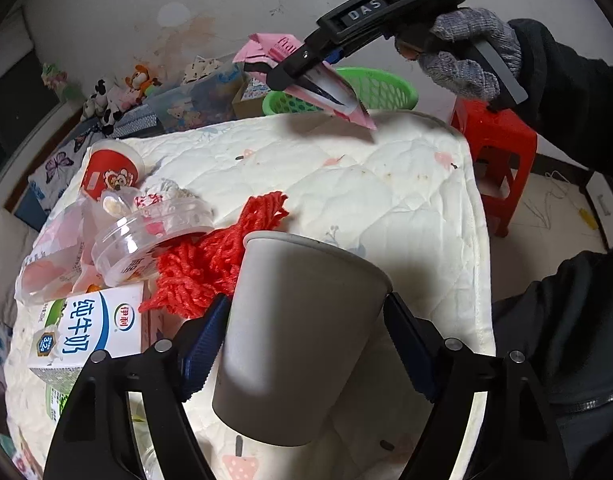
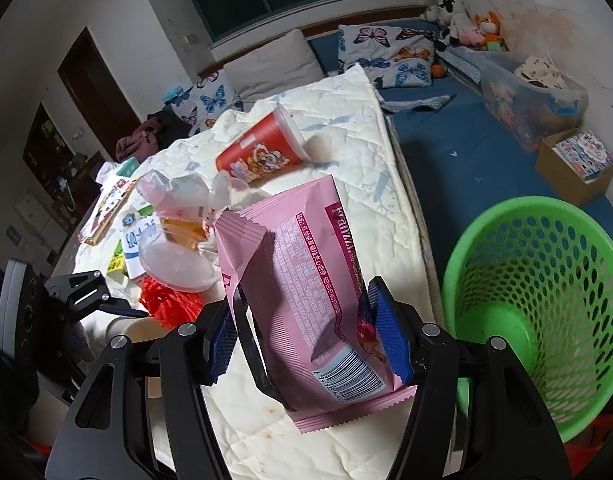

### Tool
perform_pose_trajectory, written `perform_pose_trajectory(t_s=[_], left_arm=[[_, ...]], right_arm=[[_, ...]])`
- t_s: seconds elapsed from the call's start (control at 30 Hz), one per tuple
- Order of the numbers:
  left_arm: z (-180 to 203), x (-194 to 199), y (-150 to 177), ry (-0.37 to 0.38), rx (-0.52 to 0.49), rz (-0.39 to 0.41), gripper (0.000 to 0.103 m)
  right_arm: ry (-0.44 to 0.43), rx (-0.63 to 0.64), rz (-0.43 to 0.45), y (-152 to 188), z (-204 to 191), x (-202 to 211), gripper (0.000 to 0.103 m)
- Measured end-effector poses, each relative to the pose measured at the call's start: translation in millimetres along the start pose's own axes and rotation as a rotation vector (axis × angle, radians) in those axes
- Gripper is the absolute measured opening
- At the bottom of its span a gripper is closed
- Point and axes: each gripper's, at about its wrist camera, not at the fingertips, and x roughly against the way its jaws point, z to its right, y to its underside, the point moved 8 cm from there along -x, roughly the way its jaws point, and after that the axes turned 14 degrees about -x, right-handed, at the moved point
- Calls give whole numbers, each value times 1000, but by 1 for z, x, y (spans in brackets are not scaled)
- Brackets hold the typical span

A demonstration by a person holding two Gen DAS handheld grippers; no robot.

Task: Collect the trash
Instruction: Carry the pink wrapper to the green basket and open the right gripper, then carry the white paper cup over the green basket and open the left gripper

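Right tool (image 2: 306, 332) is clamped on the pink wrapper (image 2: 306, 280), held over the mattress (image 2: 386, 200) just left of the green basket (image 2: 546, 320). It should be carried fully over the rim before release. Left tool (image 1: 306, 340) brackets the paper cup (image 1: 298, 332); contact cannot be told.

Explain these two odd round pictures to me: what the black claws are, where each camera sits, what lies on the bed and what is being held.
No robot here: a person holds a two-finger clamp in each hand, with a wide-angle camera on each clamp looking along its fingers.

The left gripper straddles a plain grey paper cup lying tilted on the white quilted mattress; whether its blue pads press the cup I cannot tell.

The right gripper grips a pink foil snack wrapper beside the green plastic mesh basket.

Still on the mattress: a red printed cup, a clear plastic tub, red yarn and a white milk carton.
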Motion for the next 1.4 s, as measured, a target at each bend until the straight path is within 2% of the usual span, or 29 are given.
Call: perform_pose_trajectory(t_s=[0.23, 0.4, 0.67, 0.8, 1.0, 1.1, 1.13, 1.4], left_arm=[[2, 9, -1, -1, 80, 16, 70], [4, 22, -9, -1, 155, 62, 69], [-2, 39, -44, -46, 234, 130, 69], [-12, 41, -67, -54, 276, 162, 69], [-38, 29, -99, -68, 336, 168, 69], [-49, 18, -114, -76, 354, 159, 69], [-52, 15, -118, -71, 360, 156, 69], [-66, -19, -159, -45, 400, 130, 69]], right_arm=[[24, -42, 39, -2, 18, 16, 62], [60, -86, 79, -6, 42, 35, 62], [179, -122, 139, -17, 92, 57, 62], [245, -156, 137, -20, 128, 53, 62], [285, -208, 109, -18, 172, 37, 64], [286, -220, 98, -16, 185, 31, 69], [289, -219, 95, -16, 188, 29, 73], [292, -240, 112, -16, 203, 34, 80]])
